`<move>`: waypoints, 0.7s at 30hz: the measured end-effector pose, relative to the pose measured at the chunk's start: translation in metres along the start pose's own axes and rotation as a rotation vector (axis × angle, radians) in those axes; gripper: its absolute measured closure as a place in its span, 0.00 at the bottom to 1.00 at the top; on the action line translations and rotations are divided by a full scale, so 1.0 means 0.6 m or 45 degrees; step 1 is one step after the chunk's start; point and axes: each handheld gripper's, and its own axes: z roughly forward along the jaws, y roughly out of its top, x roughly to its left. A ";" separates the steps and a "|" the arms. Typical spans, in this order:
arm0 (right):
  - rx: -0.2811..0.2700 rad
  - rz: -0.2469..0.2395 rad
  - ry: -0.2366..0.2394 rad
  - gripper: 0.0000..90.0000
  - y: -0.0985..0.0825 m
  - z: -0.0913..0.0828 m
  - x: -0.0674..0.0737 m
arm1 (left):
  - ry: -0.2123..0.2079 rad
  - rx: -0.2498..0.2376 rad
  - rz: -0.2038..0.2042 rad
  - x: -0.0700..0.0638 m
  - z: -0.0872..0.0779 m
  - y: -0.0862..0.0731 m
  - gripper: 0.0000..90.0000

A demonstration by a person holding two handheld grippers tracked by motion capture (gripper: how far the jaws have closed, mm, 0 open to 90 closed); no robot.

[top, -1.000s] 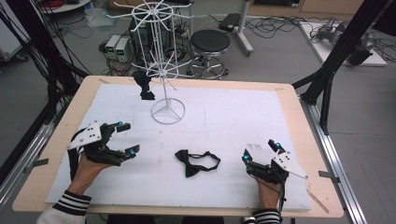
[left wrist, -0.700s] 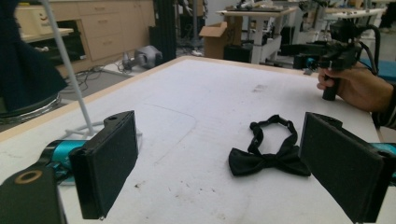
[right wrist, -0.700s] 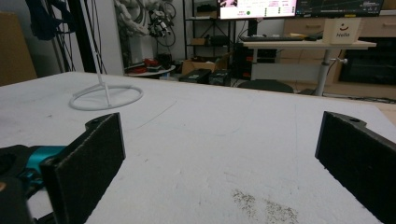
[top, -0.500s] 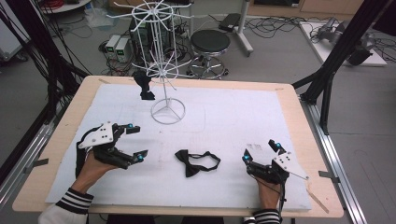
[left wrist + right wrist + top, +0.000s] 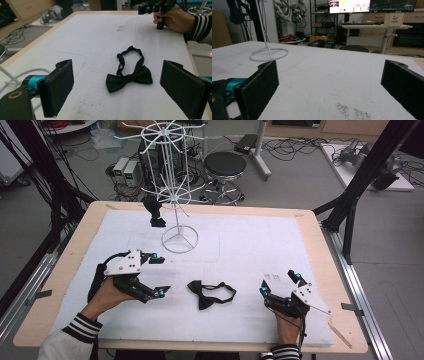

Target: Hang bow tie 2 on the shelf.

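Observation:
A black bow tie [image 5: 207,294] with its strap looped behind it lies flat on the white mat, near the front middle. My left gripper [image 5: 161,275] hovers just left of it, open, jaws spread wide and pointing at it. In the left gripper view the bow tie [image 5: 128,78] lies ahead between the two black pads [image 5: 58,87], untouched. My right gripper [image 5: 279,282] rests open on the mat to the right of the tie, holding nothing. A white wire display rack [image 5: 179,240] stands at the back left, with a second black bow tie [image 5: 154,210] hanging from one arm.
The white mat [image 5: 260,245] covers most of the wooden table [image 5: 320,227]. The rack's ring base [image 5: 269,53] sits far ahead of the right gripper. A black stool [image 5: 225,167], cables and dark frame legs stand beyond the table.
My left gripper has moved right and slightly forward, closing in on the bow tie, still open. The right gripper and the tie have stayed put.

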 end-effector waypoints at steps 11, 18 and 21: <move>-0.003 0.017 0.005 0.01 0.000 -0.002 -0.001 | -0.091 0.149 0.085 -0.006 0.035 0.030 0.14; -0.009 0.015 0.010 0.01 0.000 -0.002 -0.002 | -0.130 0.233 0.142 -0.012 0.058 0.046 0.15; -0.013 0.020 0.014 0.01 -0.001 -0.002 -0.002 | -0.146 0.267 0.157 -0.012 0.067 0.050 0.15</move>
